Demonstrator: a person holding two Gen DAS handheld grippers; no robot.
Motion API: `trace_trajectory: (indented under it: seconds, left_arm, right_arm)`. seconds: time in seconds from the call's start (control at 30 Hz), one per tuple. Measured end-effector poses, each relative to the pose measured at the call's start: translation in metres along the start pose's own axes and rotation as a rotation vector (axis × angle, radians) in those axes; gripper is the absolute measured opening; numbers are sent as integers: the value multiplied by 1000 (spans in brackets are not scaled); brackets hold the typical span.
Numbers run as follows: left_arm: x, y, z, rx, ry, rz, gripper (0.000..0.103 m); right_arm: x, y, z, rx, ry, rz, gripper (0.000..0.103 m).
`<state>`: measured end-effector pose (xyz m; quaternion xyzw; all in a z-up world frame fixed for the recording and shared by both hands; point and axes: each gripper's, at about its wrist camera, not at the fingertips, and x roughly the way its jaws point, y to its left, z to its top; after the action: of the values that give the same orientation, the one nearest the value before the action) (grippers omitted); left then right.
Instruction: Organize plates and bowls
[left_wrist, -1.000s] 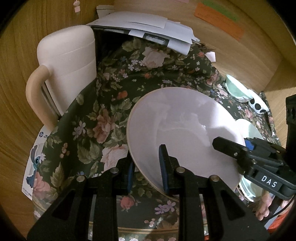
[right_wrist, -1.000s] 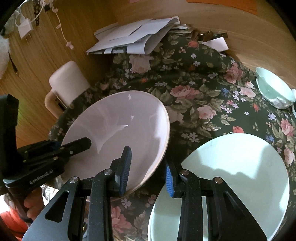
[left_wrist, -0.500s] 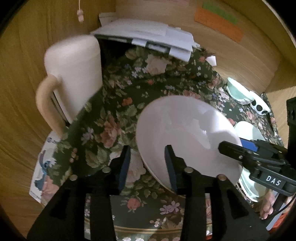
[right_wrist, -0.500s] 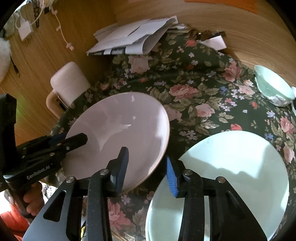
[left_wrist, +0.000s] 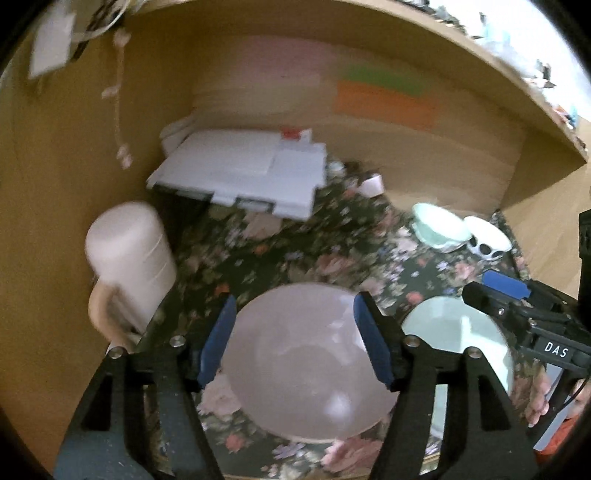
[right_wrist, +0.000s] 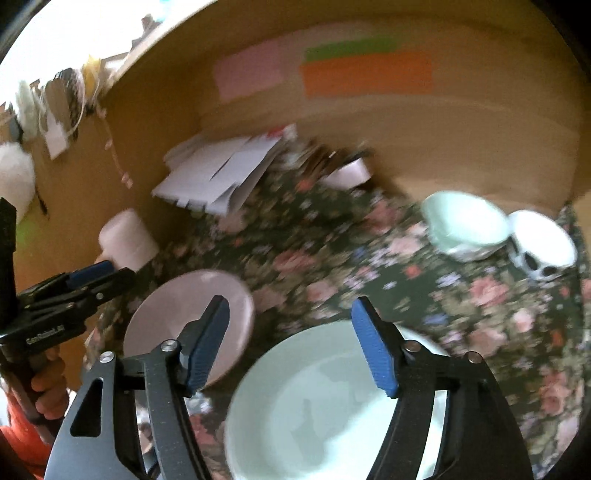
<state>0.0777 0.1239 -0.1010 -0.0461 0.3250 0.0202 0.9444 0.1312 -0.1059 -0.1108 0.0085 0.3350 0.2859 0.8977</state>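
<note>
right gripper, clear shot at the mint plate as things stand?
Probably yes. The right gripper is open directly above the mint plate, nothing lies between them, and the pink plate sits off to its left.

Warm dim light, motion blur, fisheye-curved edges

A pale pink plate (left_wrist: 306, 362) lay flat on the floral cloth (left_wrist: 295, 254), with a mint-green plate (right_wrist: 332, 402) just to its right, also flat. At the far right of the cloth sat a mint-green bowl (right_wrist: 461, 225), upright, and just beside it a white bowl (right_wrist: 543, 243) with dark spots on its outside.
</note>
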Motion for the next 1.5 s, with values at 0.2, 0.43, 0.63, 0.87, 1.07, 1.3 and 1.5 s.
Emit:
trace_trajectory:
  seconds: [0.2, 0.43, 0.63, 0.87, 1.07, 1.3, 1.5]
  left_arm:
    - [3, -41, 27, 77, -31, -36, 80]
    - [15, -81, 53, 110, -63, -83, 86]
    - [31, -113, 67, 157, -81, -75, 90]
    - [62, -134, 82, 167, -49, -66, 92]
    - [97, -141, 95, 156, -5, -51, 92]
    - [134, -151, 103, 193, 34, -30, 92]
    - [166, -161, 106, 215, 86, -32, 92]
  right_arm:
    - [-29, -26, 13, -2, -78, -77, 66]
    - [-49, -54, 24, -3, -139, -160, 77]
    - [-48, -86, 34, 13, -145, -214, 78]
    - [-27, -130, 43, 50, -101, -273, 78]
    - [0, -162, 47, 103, -55, -281, 78]
    - [40, -190, 52, 147, 19, -285, 68]
    - [74, -207, 53, 185, 98, -262, 45]
